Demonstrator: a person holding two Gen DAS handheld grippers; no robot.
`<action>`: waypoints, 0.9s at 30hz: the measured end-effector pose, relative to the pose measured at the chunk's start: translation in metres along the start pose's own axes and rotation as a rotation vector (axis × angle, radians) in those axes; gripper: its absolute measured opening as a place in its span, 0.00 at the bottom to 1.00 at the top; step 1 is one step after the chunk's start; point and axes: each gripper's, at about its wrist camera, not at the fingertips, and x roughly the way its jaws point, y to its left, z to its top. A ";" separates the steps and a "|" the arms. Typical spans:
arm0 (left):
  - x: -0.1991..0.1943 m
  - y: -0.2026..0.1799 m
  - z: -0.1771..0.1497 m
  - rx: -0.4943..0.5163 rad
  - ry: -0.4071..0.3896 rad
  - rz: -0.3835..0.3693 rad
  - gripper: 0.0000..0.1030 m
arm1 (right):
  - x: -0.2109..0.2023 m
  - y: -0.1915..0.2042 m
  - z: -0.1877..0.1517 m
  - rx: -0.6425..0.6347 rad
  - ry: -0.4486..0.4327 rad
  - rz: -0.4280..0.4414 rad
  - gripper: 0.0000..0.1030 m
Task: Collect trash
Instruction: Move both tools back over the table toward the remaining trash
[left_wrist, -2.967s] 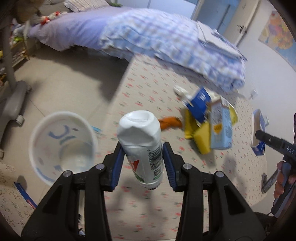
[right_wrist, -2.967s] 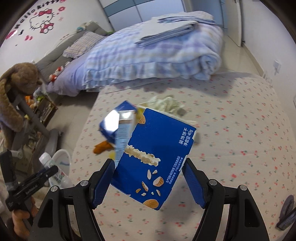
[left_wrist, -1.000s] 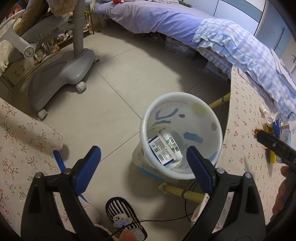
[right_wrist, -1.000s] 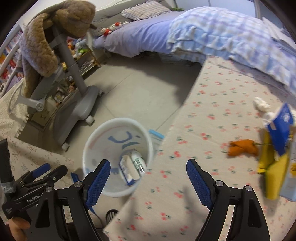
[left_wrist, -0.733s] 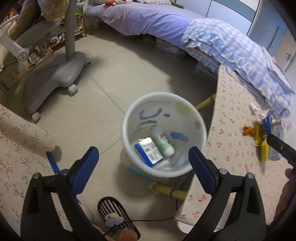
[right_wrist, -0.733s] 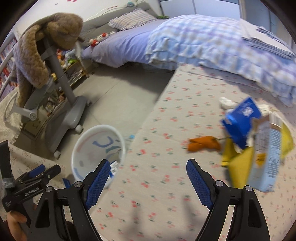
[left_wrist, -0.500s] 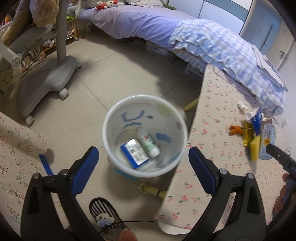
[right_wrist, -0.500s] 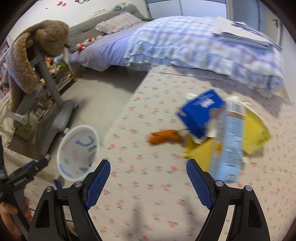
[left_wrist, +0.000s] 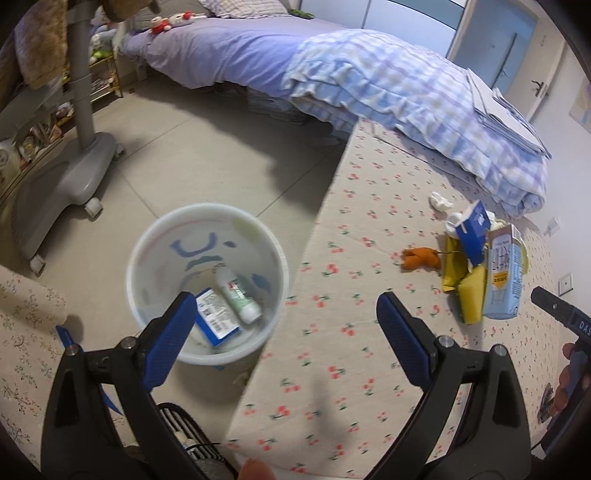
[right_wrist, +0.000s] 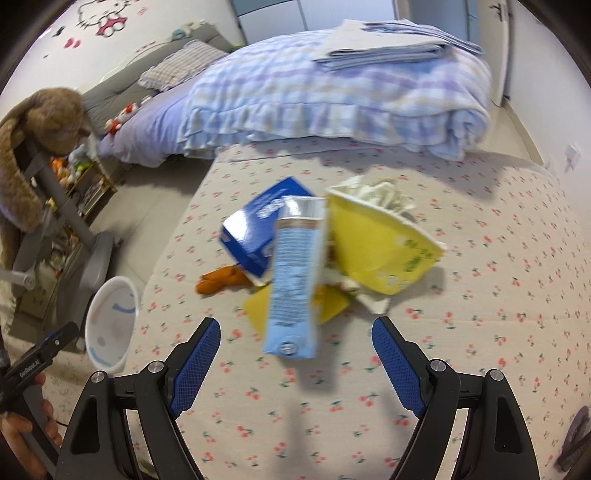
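Note:
A white trash bin (left_wrist: 147, 258) stands on the floor beside the flowered table (left_wrist: 332, 350). It holds a white bottle (left_wrist: 238, 293) and a blue box (left_wrist: 216, 319). My left gripper (left_wrist: 284, 328) is open and empty above the bin's right rim. A trash pile lies on the table: a light blue carton (right_wrist: 295, 280), a dark blue box (right_wrist: 258, 229), a yellow bag (right_wrist: 380, 251), orange peel (right_wrist: 221, 278) and crumpled tissue (right_wrist: 373, 192). My right gripper (right_wrist: 295, 354) is open and empty, just in front of the carton. The bin also shows in the right wrist view (right_wrist: 110, 325).
A bed with a checked blue quilt (right_wrist: 332, 92) stands behind the table. A grey chair base (left_wrist: 62, 177) with a brown plush toy (right_wrist: 33, 125) is left of the bin. A striped slipper (left_wrist: 184, 435) lies on the floor by the table edge.
The bottle and blue box went from my grippers into the bin. Both grippers are now open. The left has drifted right toward the table; the right has swung onto the trash pile.

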 end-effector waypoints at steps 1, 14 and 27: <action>0.001 -0.005 0.001 0.005 0.002 -0.005 0.95 | 0.000 -0.006 0.002 0.010 0.003 -0.003 0.83; 0.024 -0.065 0.014 0.053 0.040 -0.081 0.95 | 0.017 -0.076 0.013 0.123 0.058 -0.052 0.83; 0.077 -0.107 0.029 0.111 0.080 -0.120 0.84 | 0.046 -0.115 0.022 0.244 0.110 -0.030 0.82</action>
